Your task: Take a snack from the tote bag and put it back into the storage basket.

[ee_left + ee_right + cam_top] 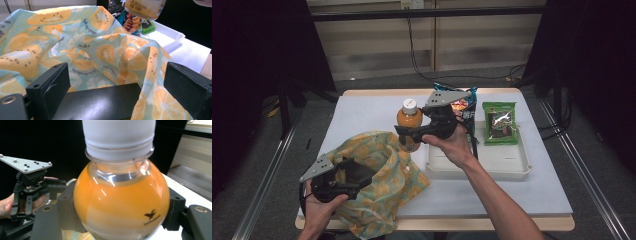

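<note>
A person's right gripper point(412, 134) clamps an orange juice bottle point(409, 124) between its two black jaws, pads pressed to either side of the rounded shoulder just below the white cap point(118, 137), as the right gripper view shows. From the high view, the bottle hangs upright in the air between the white tray point(507, 162) and the fruit-print cloth bag point(384, 175), close above the bag's rim. The left gripper point(349, 172) sits at the bag's near edge, jaws spread wide and gripping nothing; folds of the cloth lie between and beyond them. Two snack packets, a blue one point(464, 107) and a green one point(500, 122), rest at the tray's far end.
</note>
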`<state>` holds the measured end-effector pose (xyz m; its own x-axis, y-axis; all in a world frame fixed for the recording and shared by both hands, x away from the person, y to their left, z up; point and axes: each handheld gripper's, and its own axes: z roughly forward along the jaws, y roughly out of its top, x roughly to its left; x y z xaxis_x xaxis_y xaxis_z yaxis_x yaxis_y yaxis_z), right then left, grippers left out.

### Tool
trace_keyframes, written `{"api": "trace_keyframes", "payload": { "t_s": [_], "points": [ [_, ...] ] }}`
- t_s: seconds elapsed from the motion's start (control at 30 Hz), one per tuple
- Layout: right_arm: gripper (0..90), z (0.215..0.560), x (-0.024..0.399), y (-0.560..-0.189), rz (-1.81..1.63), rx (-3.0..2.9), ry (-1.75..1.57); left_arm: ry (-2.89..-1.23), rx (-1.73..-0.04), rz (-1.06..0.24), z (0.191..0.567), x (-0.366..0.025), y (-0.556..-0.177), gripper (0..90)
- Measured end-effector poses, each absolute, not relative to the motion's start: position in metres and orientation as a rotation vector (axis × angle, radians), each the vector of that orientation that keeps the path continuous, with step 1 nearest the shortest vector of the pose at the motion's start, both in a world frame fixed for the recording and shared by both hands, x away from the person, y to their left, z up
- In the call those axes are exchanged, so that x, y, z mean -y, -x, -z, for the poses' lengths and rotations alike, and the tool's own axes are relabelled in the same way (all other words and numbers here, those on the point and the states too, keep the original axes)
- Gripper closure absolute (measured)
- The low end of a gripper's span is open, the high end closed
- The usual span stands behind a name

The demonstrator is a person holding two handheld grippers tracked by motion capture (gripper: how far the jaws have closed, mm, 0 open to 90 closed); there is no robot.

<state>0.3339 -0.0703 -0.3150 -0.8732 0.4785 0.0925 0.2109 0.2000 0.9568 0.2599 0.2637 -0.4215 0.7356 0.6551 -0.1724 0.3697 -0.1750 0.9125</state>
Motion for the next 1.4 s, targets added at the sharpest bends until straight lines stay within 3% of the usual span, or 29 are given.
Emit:
{"api": "trace_keyframes", "payload": {
  "t_s": [0.63,1.4],
  "points": [
    [30.8,0.330,0.123,-0.331,-1.664,-2.214,-0.758,-1.799,-0.788,-0.313,0.422,-0.263,-0.258,6.6],
    [30.8,0.380,0.160,-0.331,-1.591,-2.228,-0.886,-1.813,-0.782,-0.327,0.422,-0.261,-0.258,6.6]
  ]
}}
